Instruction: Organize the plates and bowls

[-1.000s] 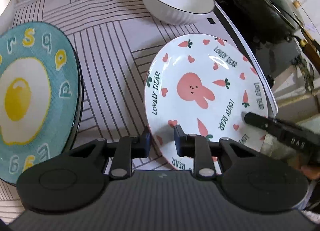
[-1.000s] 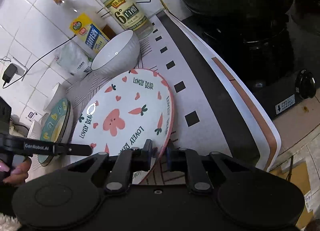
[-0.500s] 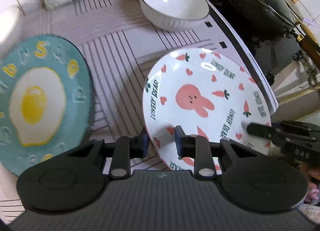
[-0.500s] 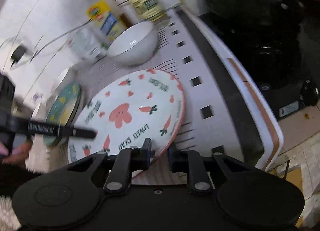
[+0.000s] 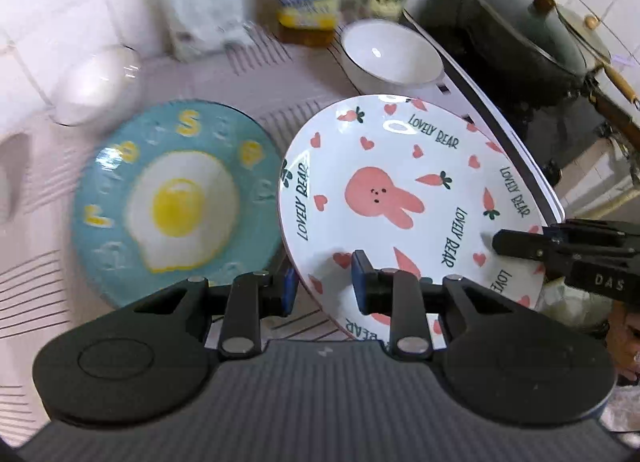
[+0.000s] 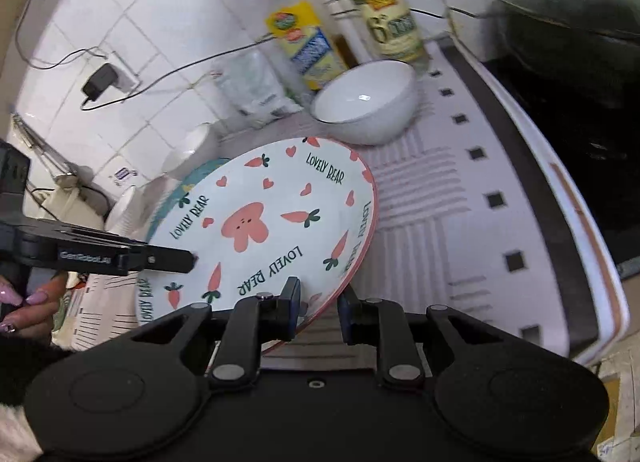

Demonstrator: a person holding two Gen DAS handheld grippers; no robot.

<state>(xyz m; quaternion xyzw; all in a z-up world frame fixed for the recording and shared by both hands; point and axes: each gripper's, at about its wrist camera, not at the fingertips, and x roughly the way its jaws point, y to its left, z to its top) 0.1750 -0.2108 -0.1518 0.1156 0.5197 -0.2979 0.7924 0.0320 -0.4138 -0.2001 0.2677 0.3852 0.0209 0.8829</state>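
A white plate with a pink rabbit and "LOVELY BEAR" print (image 5: 400, 190) is held off the counter, tilted, by both grippers. My left gripper (image 5: 322, 282) is shut on its near left rim. My right gripper (image 6: 318, 304) is shut on its opposite rim and shows at the right of the left wrist view (image 5: 520, 244). The plate also shows in the right wrist view (image 6: 272, 222). A teal plate with a fried-egg picture (image 5: 176, 202) lies on the counter just left of it, partly under its edge. A white bowl (image 5: 390, 54) stands behind.
Two bottles (image 6: 304, 42) and a plastic bag (image 6: 256, 90) stand against the tiled wall. A dark lidded pot (image 5: 528, 42) sits on the stove at the right. A smaller white bowl (image 5: 96, 82) is at the far left. The patterned mat's edge (image 6: 560, 222) runs along the stove.
The rabbit plate has been lifted and carried left toward the egg plate, now overlapping its edge. Both grippers kept their hold and moved with it.
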